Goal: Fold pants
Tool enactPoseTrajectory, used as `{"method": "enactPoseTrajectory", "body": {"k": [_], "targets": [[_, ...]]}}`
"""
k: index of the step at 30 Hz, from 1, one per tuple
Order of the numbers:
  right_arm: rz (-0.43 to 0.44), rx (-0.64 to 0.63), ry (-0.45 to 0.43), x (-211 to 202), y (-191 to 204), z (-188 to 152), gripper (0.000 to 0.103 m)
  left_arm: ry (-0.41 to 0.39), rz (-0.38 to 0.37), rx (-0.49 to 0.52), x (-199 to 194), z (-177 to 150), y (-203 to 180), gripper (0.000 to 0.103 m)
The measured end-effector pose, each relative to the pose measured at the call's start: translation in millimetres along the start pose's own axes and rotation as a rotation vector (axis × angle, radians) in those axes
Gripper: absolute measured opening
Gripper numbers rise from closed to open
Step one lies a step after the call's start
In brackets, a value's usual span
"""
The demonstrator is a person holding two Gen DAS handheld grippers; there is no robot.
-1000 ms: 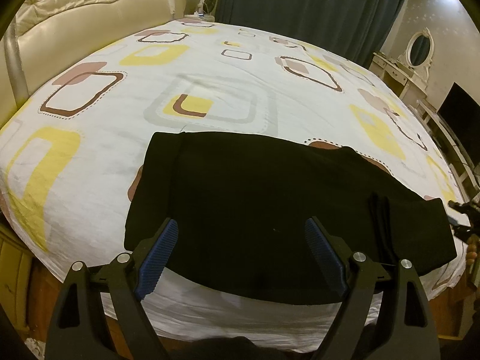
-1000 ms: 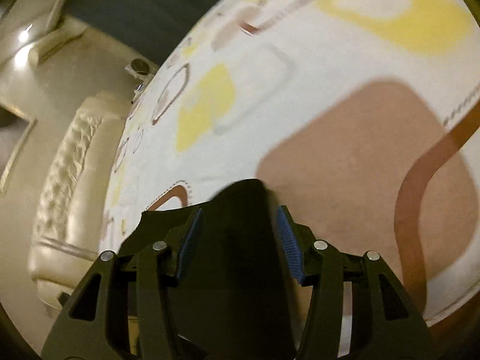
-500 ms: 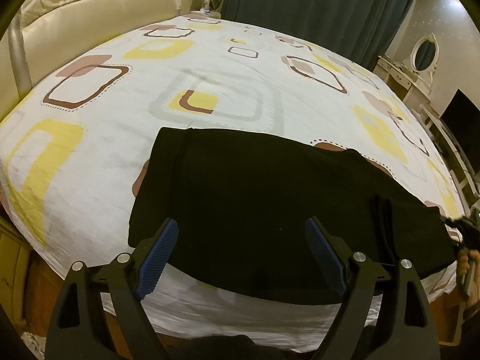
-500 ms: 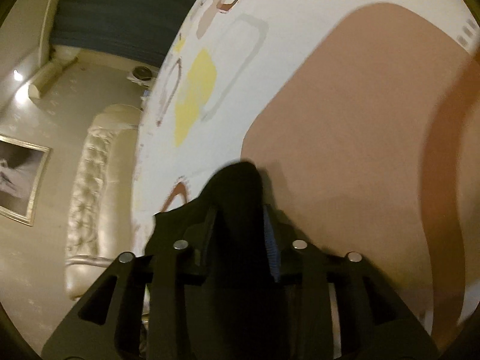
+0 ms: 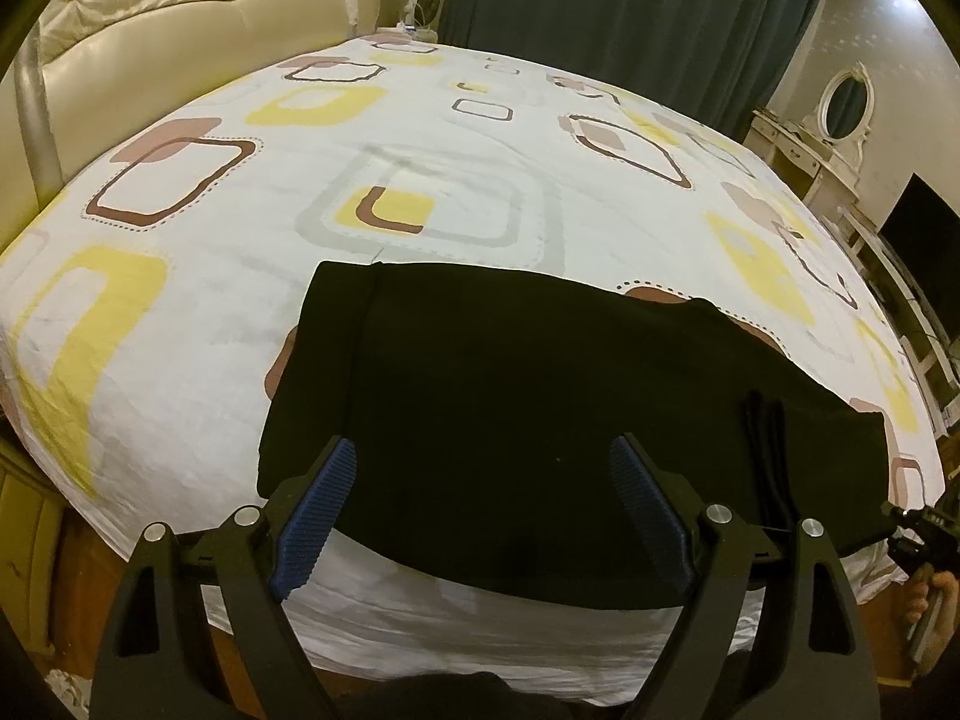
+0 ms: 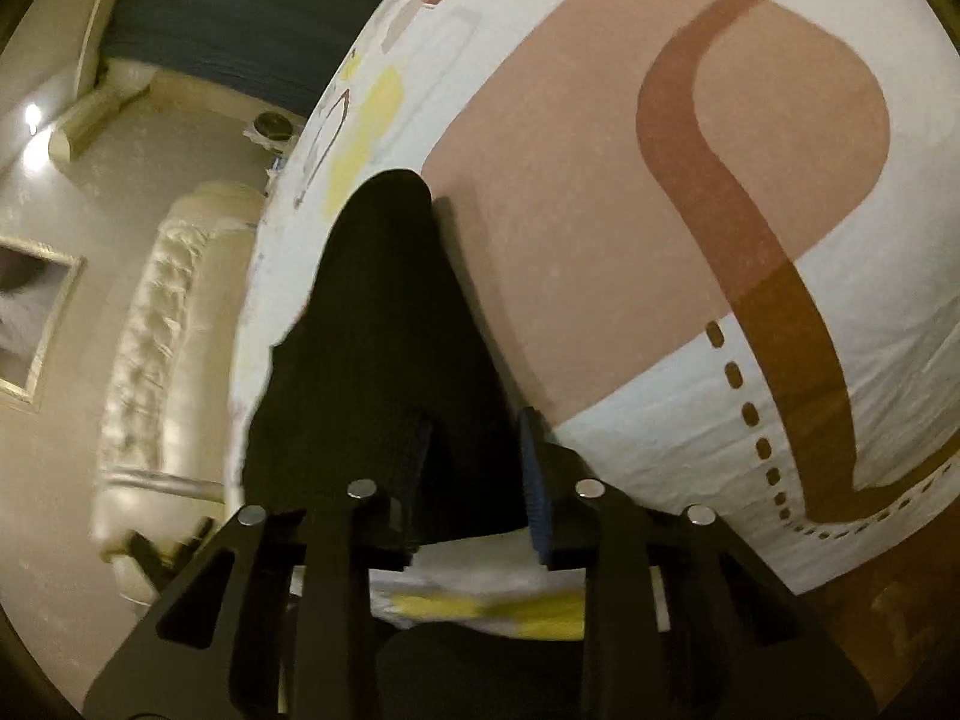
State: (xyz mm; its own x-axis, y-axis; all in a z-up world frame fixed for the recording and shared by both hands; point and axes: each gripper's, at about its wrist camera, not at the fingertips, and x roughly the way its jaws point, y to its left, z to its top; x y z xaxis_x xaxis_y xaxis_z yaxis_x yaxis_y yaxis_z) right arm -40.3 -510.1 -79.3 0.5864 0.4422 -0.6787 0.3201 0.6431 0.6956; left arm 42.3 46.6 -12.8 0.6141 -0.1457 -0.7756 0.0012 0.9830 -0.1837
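Note:
Black pants [image 5: 510, 396] lie flat along the near edge of the bed [image 5: 420, 138], which has a white sheet with yellow and brown squares. My left gripper [image 5: 483, 510] is open and empty, hovering above the pants' near edge. In the left wrist view my right gripper [image 5: 918, 531] shows at the pants' far right end. In the right wrist view my right gripper [image 6: 477, 480] is shut on the end of the pants [image 6: 384, 312], with the black cloth bunched between its fingers.
A cream tufted headboard [image 5: 150, 18] stands at the left. Dark curtains [image 5: 630, 12] hang behind the bed. A white dressing table with an oval mirror [image 5: 840, 108] and a dark screen [image 5: 924, 240] stand at the right.
My right gripper has closed on the end of the pants and turned. My left gripper has stayed open and drawn back a little.

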Motion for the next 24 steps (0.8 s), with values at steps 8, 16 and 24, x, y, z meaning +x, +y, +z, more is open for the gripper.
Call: {"method": "enactPoseTrajectory", "body": {"k": [8, 16, 24], "targets": [[-0.079, -0.036, -0.117, -31.2, 36.0, -4.7, 0.028, 0.0, 0.005, 0.0, 1.7, 2.4, 4.3, 0.085], [0.163, -0.036, -0.016, -11.8, 74.2, -30.0, 0.048, 0.021, -0.012, -0.044, 5.3, 7.6, 19.6, 0.085], [0.1, -0.045, 0.076, 13.1, 58.6, -40.6, 0.048, 0.068, -0.103, -0.138, 13.6, 19.0, 61.0, 0.085]]}}
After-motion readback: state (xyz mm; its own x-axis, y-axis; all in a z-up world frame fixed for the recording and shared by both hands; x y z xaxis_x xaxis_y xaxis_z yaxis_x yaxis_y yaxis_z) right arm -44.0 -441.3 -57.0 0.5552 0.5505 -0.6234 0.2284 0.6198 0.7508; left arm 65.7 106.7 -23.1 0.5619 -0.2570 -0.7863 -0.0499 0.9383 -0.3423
